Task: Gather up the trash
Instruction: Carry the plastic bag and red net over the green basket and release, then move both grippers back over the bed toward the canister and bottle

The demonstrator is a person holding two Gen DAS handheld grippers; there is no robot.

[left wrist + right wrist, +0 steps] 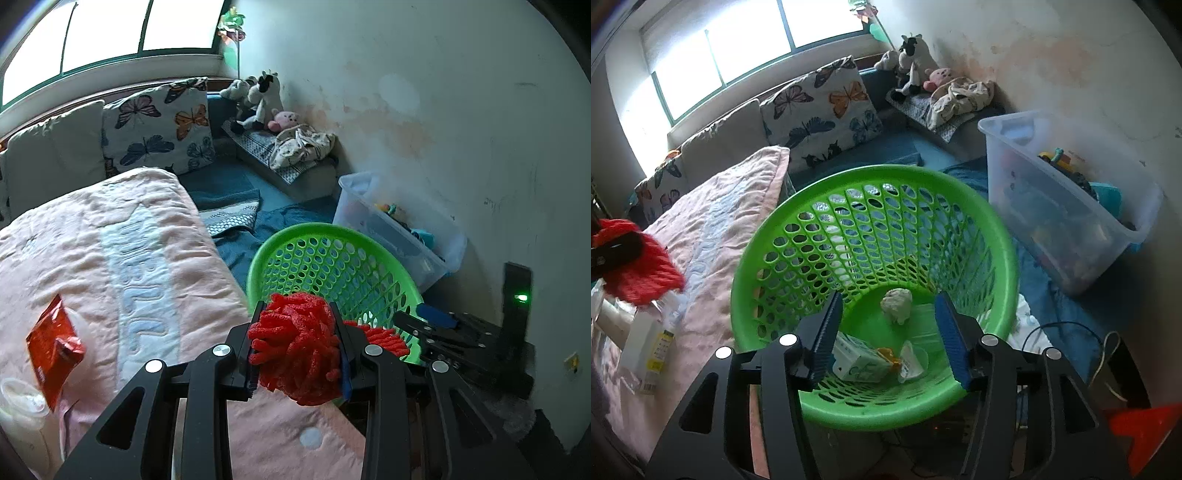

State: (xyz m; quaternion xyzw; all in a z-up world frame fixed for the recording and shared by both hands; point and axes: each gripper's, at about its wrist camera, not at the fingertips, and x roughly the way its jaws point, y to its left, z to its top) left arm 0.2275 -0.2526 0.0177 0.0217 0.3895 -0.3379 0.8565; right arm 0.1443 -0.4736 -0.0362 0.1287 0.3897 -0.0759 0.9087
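Observation:
My left gripper (298,345) is shut on a red shaggy cloth (295,347), held above the pink bedspread just left of the green mesh basket (332,266). The cloth and left gripper also show in the right wrist view (639,269) at far left. My right gripper (888,332) is open and empty, over the near rim of the green basket (768,236). Inside the basket lie a crumpled paper ball (897,305), a small carton (857,363) and a wrapper (909,363). A red snack bag (53,347) lies on the bed at left.
The pink bedspread (110,266) fills the left. A clear plastic toy bin (1067,206) stands right of the basket by the wall. A white box (646,350) lies on the bed. Butterfly pillows (159,125) and plush toys (258,99) are at the back. Cables (1071,336) lie on the blue rug.

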